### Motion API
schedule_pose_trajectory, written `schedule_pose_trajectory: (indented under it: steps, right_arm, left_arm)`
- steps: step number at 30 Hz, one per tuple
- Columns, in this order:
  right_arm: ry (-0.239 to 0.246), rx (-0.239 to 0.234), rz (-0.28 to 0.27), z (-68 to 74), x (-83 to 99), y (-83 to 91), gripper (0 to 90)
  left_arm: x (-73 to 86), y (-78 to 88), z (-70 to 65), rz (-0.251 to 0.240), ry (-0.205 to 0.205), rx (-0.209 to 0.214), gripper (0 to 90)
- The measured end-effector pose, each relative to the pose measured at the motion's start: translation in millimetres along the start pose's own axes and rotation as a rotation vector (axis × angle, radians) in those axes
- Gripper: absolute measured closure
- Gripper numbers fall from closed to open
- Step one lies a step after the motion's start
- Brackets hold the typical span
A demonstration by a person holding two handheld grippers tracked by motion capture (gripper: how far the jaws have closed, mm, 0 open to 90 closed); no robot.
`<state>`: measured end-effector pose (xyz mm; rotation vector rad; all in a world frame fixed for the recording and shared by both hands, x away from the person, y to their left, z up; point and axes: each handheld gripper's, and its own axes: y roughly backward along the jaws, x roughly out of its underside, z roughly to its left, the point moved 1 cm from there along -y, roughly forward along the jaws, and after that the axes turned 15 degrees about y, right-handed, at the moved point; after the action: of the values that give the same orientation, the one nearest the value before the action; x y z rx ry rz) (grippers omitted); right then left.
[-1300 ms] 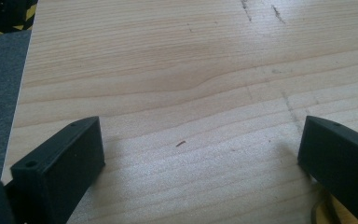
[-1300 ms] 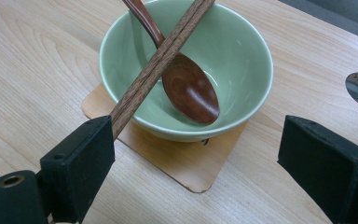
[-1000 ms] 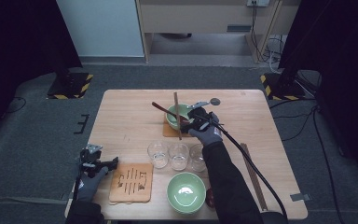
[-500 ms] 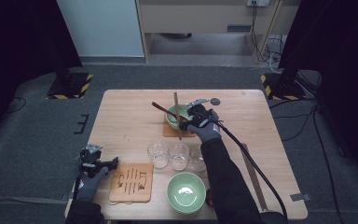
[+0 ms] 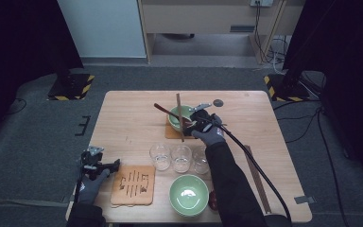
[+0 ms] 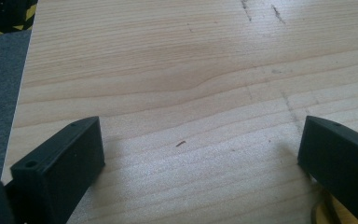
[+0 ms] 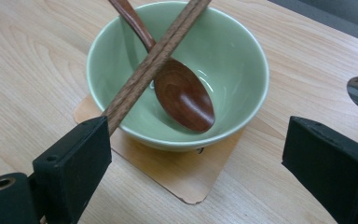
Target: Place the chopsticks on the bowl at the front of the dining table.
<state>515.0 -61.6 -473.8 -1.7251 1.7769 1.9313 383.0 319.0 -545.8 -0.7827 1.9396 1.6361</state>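
A pale green bowl (image 7: 223,60) sits on a thin wooden coaster (image 7: 182,179) at the table's far middle. Inside it lies a dark wooden spoon (image 7: 184,95), and a pair of brown chopsticks (image 7: 154,58) rests across its rim. My right gripper (image 7: 200,154) is open just in front of the bowl (image 5: 177,113), and the near end of the chopsticks reaches its left jaw. My left gripper (image 6: 200,154) is open low over bare wood, at the table's front left corner in the high view (image 5: 97,163).
Three clear glasses (image 5: 181,157) stand in a row mid-table. In front of them are a second green bowl (image 5: 188,194) and a slotted wooden mat (image 5: 133,184). Another pair of chopsticks (image 5: 256,177) lies at the right. A dark round disc (image 5: 218,102) sits beyond the far bowl.
My right gripper has edged slightly to the left by the far bowl. The left gripper has stayed where it was.
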Motion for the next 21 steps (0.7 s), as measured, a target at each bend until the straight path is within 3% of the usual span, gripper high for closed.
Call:
schedule_pose_trajectory:
  steps: [21]
  right_arm:
    - [0.134, -0.038, 0.005, 11.8, -4.1, -2.1, 8.0]
  left_arm:
    - [0.0, 0.0, 0.0, 0.0, 0.0, 0.0, 0.0]
